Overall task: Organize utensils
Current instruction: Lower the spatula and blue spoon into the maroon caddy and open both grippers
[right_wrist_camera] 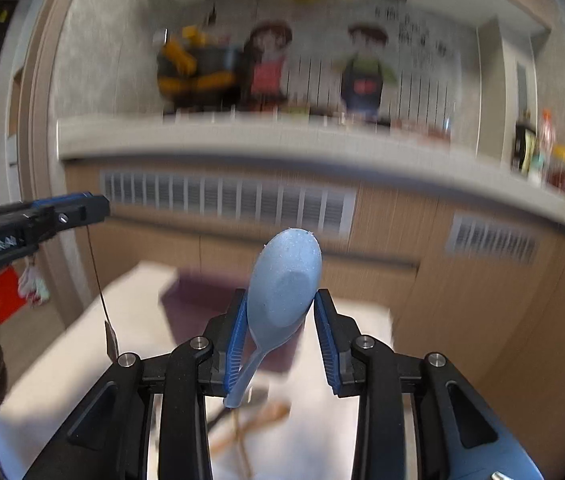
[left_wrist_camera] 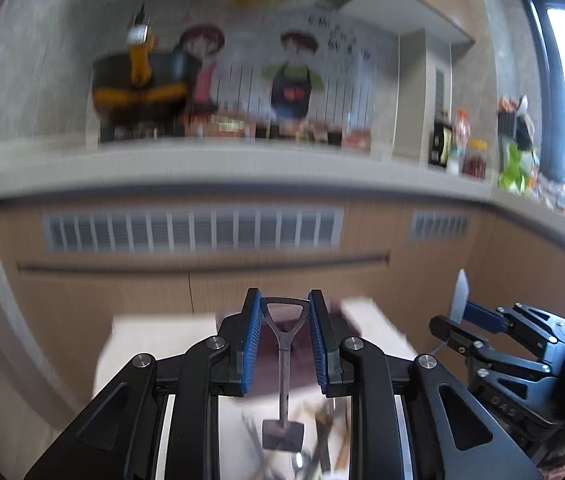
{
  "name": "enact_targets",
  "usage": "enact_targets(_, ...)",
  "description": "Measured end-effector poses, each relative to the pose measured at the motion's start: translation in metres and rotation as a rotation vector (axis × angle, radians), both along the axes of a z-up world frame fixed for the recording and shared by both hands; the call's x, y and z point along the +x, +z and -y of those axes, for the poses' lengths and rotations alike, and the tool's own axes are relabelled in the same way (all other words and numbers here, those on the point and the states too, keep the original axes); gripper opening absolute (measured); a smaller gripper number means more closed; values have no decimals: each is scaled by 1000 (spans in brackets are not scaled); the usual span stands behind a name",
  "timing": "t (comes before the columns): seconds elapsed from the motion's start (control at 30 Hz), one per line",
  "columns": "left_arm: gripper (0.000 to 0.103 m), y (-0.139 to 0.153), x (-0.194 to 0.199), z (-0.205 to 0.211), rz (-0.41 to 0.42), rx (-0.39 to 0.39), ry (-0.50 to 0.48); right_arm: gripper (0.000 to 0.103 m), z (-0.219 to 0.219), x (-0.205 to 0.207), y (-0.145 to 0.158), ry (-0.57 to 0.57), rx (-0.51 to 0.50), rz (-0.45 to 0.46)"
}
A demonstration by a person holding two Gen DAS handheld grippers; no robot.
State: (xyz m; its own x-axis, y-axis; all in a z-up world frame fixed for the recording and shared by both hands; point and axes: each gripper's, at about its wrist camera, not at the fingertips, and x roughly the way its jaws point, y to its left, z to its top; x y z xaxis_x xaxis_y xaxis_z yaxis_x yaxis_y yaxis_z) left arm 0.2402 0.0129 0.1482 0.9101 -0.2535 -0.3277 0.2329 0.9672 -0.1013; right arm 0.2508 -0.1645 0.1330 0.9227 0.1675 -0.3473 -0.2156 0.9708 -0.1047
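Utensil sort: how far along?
Nothing visibly sorted yet. In hand: left tongs grip a grey metal shovel-shaped spoon by its triangular handle; right tongs hold a pale blue plastic spoon, bowl up. Left: blurred loose utensils on the white table.

— What sort of place is this?
— A home kitchen. Beyond the tongs runs a grey counter (left_wrist_camera: 242,168) over wooden cabinets (left_wrist_camera: 122,292) with vent grilles (left_wrist_camera: 192,229).
— Anything else?
— Sauce bottles and jars (left_wrist_camera: 470,152) stand at its right end, and a cartoon poster of two cooks (left_wrist_camera: 282,76) hangs behind.
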Motion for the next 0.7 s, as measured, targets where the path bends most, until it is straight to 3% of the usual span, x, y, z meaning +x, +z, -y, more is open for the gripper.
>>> enact_targets(0.13, 24, 38, 26, -9, 58, -50, 23, 31, -4, 30, 37, -21, -11, 85)
enact_targets(0.3, 24, 50, 63, -14, 89, -60, 48, 31, -7, 68, 38, -38, -5, 67)
enact_targets(0.43, 24, 32, 91, -10, 65, -49, 37, 31, -13, 97, 13, -29, -16, 20)
enact_targets(0.7, 24, -41, 134, -3, -76, -45, 21, 31, -22, 139, -60, -6, -44, -156)
